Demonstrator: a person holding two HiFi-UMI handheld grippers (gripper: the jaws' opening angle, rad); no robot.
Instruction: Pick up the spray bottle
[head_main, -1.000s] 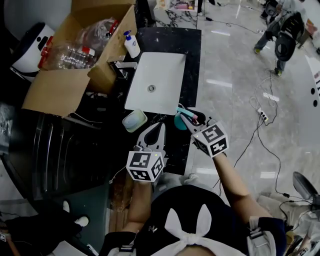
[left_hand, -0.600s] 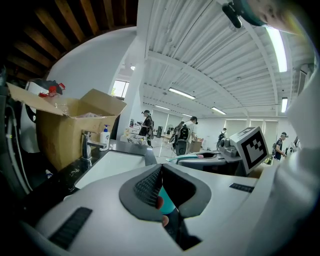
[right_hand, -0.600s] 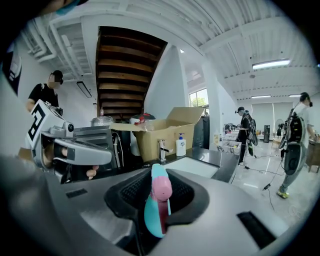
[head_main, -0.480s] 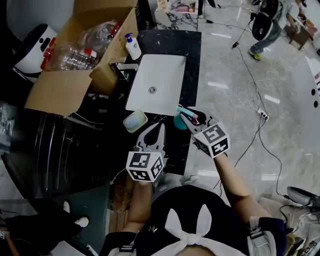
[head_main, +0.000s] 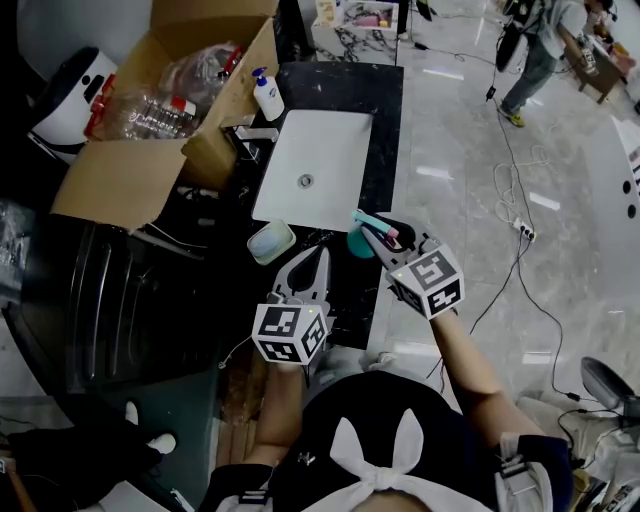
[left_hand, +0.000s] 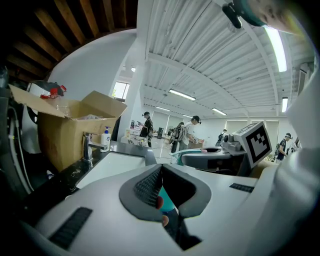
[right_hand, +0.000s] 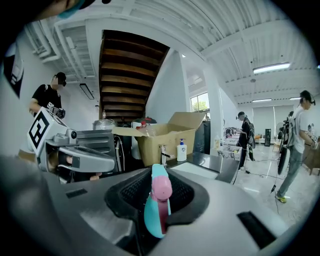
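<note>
The spray bottle (head_main: 360, 241) is teal with a pink trigger. It hangs above the black counter's (head_main: 385, 110) near right corner, in front of the white sink (head_main: 330, 140). My right gripper (head_main: 376, 235) is shut on its head. In the right gripper view the spray bottle (right_hand: 157, 202) stands upright between the dark pads (right_hand: 134, 192), pink part uppermost. My left gripper (head_main: 322, 254) hovers to its left over the counter, tips together, nothing held. In the left gripper view the left gripper (left_hand: 161, 167) shows its jaws meeting, with a sliver of teal behind them.
A pale soap dish (head_main: 269, 241) lies left of my left gripper. A faucet (head_main: 248, 130) and a pump soap bottle (head_main: 265, 92) stand by the sink. An open cardboard box (head_main: 120, 170) of plastic bottles is at the left. Cables (head_main: 525, 215) run over the floor at the right.
My right gripper has risen slightly with the spray bottle in it. The left gripper has kept still. A person in the background has walked further off.
</note>
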